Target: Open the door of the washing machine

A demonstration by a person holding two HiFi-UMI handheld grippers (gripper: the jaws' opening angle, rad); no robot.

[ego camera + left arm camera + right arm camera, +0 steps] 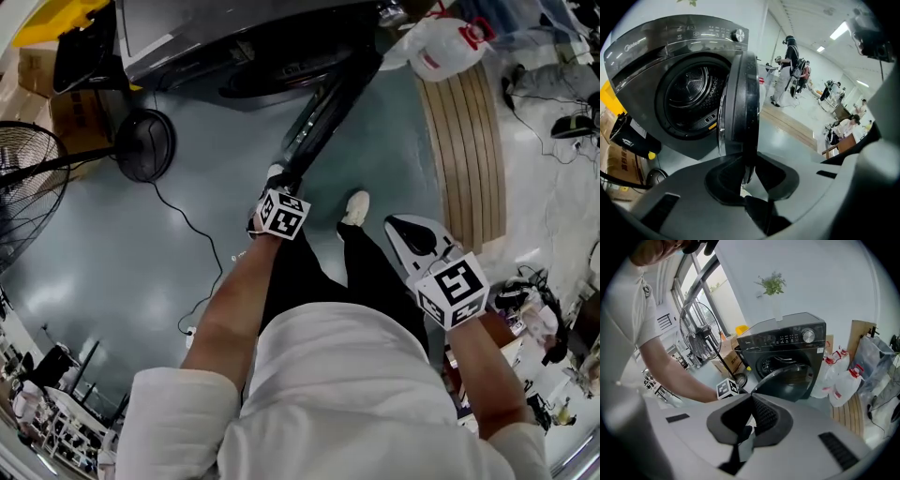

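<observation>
Basically the door [323,112] is swung well out from the washer [225,37] at the far side, hinge end far, free rim near. On that rim the left gripper [275,176] has its fingers [776,176] clenched, rim upright between them. Likely stiff, heavyish, swings on its hinge; glossy, may slip, so the free rim is the best hold. Well apart at right, the right gripper [412,236] is closed on nothing

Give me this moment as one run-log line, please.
door: swung open | left tool: clamped on door edge | right tool: shut, empty, held back from washing machine
</observation>
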